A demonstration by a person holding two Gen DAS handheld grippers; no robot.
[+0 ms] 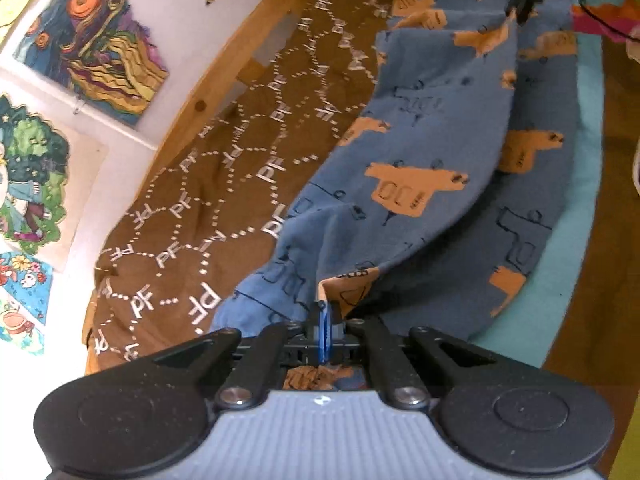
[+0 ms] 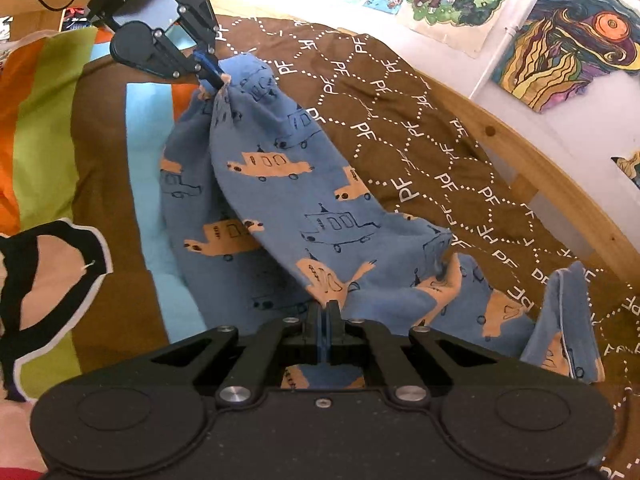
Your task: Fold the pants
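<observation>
The blue pants with orange car prints hang stretched above a bed between both grippers. My left gripper is shut on one edge of the cloth, pinched between its blue pads. The right gripper shows at the top right of the left wrist view, clamped on the far end. In the right wrist view my right gripper is shut on the pants, and the left gripper grips the opposite end at the upper left. A lower part of the pants sags onto the bedding.
A brown quilt printed with white letters covers the bed. A striped blanket lies beside it. A wooden bed rail runs along a white wall with colourful posters. Another cloth with a black outline lies at the left.
</observation>
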